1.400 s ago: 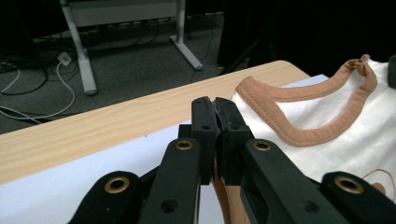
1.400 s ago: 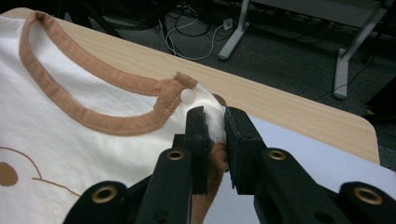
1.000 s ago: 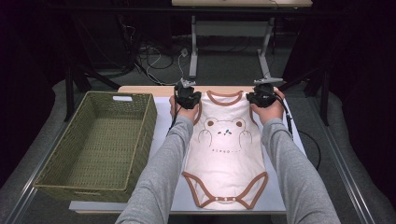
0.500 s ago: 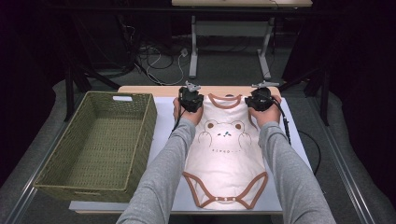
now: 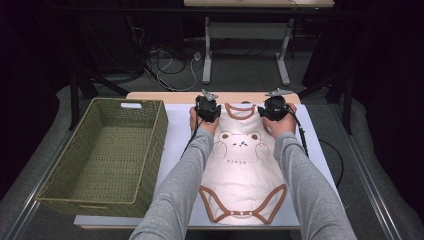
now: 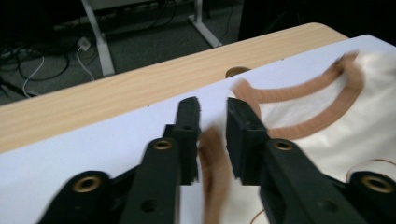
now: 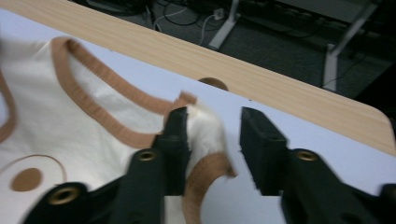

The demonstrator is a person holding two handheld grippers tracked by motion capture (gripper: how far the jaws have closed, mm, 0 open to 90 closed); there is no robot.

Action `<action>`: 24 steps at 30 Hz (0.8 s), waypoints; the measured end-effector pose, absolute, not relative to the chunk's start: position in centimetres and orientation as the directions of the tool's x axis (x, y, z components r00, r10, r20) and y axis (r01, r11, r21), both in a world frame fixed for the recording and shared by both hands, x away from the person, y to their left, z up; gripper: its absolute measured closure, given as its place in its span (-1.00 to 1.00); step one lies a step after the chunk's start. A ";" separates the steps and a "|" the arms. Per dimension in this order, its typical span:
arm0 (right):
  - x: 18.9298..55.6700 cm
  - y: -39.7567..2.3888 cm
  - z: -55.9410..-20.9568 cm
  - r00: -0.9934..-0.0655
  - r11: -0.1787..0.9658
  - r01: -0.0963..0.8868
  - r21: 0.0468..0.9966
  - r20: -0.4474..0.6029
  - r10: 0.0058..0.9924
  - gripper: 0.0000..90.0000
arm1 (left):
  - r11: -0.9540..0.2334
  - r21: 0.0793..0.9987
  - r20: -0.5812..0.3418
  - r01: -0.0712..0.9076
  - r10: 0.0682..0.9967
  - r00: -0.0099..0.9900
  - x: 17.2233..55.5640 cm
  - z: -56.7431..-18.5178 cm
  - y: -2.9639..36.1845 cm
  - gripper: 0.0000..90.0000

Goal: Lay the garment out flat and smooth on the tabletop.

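Two grippers' jaws, just opening, straddle without gripping the shoulders of a cream, brown-trimmed bodysuit (image 5: 243,165).

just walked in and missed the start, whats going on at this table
A person is laying out a cream baby bodysuit flat on the white table, beside a woven basket. The left gripper and right gripper sit at its two shoulders by the brown-trimmed neckline. Both sets of jaws have just been opening, with the shoulder fabric lying loose between them, so the garment looks released.
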State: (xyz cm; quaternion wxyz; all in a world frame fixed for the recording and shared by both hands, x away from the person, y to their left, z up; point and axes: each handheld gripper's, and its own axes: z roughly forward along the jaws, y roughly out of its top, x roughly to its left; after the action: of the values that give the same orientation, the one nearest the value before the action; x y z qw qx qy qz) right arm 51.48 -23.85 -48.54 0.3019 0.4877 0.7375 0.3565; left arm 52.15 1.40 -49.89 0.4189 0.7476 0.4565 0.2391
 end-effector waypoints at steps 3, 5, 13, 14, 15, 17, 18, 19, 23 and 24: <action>51.5 -24.1 -48.8 -0.327 0.288 0.496 0.819 -0.131 0.936 0.13 | -0.239 0.823 -0.031 0.515 0.887 0.461 52.3 -50.2 1.7 0.41; 51.3 -24.3 -48.7 -0.324 0.291 0.492 0.820 -0.138 0.936 0.07 | -0.243 0.816 -0.029 0.525 0.890 0.456 52.4 -50.2 2.0 0.30; 50.9 -24.7 -48.6 -0.343 0.290 0.513 0.808 -0.117 0.932 -0.06 | -0.211 0.813 -0.071 0.542 0.889 0.453 52.2 -50.0 3.2 0.06; 50.8 -24.8 -48.6 -0.350 0.290 0.513 0.808 -0.112 0.930 -0.06 | -0.200 0.814 -0.084 0.546 0.889 0.450 52.1 -50.0 3.3 0.04; 50.7 -24.8 -48.6 -0.353 0.286 0.513 0.809 -0.105 0.930 -0.08 | -0.192 0.808 -0.097 0.556 0.889 0.448 52.0 -50.0 3.5 0.01; 50.4 -25.0 -48.6 -0.353 0.275 0.519 0.810 -0.091 0.931 -0.10 | -0.176 0.804 -0.121 0.568 0.887 0.446 52.0 -50.1 3.8 -0.06; 50.3 -25.0 -48.7 -0.351 0.272 0.517 0.812 -0.089 0.932 -0.11 | -0.163 0.806 -0.131 0.569 0.888 0.440 51.9 -50.2 3.9 -0.08; 50.2 -25.2 -48.6 -0.353 0.274 0.520 0.809 -0.089 0.931 -0.12 | -0.159 0.803 -0.139 0.574 0.887 0.440 51.8 -50.2 4.0 -0.09; 49.6 -25.6 -48.7 -0.347 0.248 0.525 0.814 -0.062 0.936 -0.12 | -0.144 0.806 -0.156 0.574 0.884 0.440 51.5 -50.3 4.6 -0.13; 49.4 -25.8 -48.7 -0.347 0.241 0.529 0.814 -0.052 0.936 -0.12 | -0.146 0.802 -0.157 0.579 0.884 0.441 51.4 -50.3 4.8 -0.15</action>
State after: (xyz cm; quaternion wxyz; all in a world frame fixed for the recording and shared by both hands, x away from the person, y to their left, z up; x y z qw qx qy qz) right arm 49.44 -25.77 -48.74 0.2807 0.4974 0.7361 0.3631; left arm 51.43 4.75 -50.32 0.4239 0.7354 0.4971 0.1799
